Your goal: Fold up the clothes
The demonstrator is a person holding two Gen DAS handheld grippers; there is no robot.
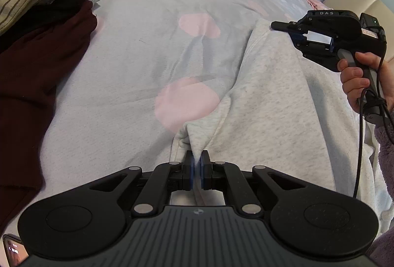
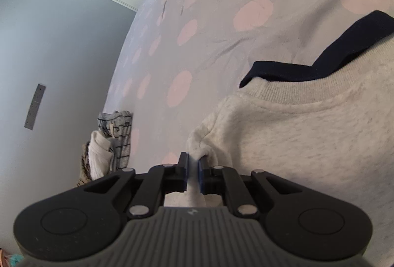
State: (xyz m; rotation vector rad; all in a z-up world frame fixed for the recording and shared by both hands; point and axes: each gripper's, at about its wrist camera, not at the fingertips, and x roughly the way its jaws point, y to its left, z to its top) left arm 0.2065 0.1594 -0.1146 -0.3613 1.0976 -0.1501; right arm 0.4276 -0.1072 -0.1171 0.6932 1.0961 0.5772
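Two grippers work one pale grey sweatshirt (image 1: 270, 99) lying on the spotted bedspread (image 1: 147, 50). Much of the garment is cut off: its right side runs past the edge in the left wrist view, and in the right wrist view its body fills the lower right and leaves the picture. A navy band (image 2: 320, 65) shows beyond its ribbed neckline; whether that is lining or a separate piece cannot be told.

The left gripper (image 1: 197, 168) is closed on a pinched fold at the sweatshirt's near edge, cloth bunched between its blue pads. The right gripper (image 2: 193, 168) is nearly closed with a pinch of the fabric's edge between its pads, close to the neckline; seen from the left wrist, its tips sit at the garment's far corner, held by a hand (image 1: 362, 80).

One pile of clothes (image 1: 41, 8) lies at the left of the bed, well apart from the sweatshirt: striped tan, white, patterned grey, black and maroon pieces. A phone (image 1: 12, 251) is clipped by the bottom left corner.
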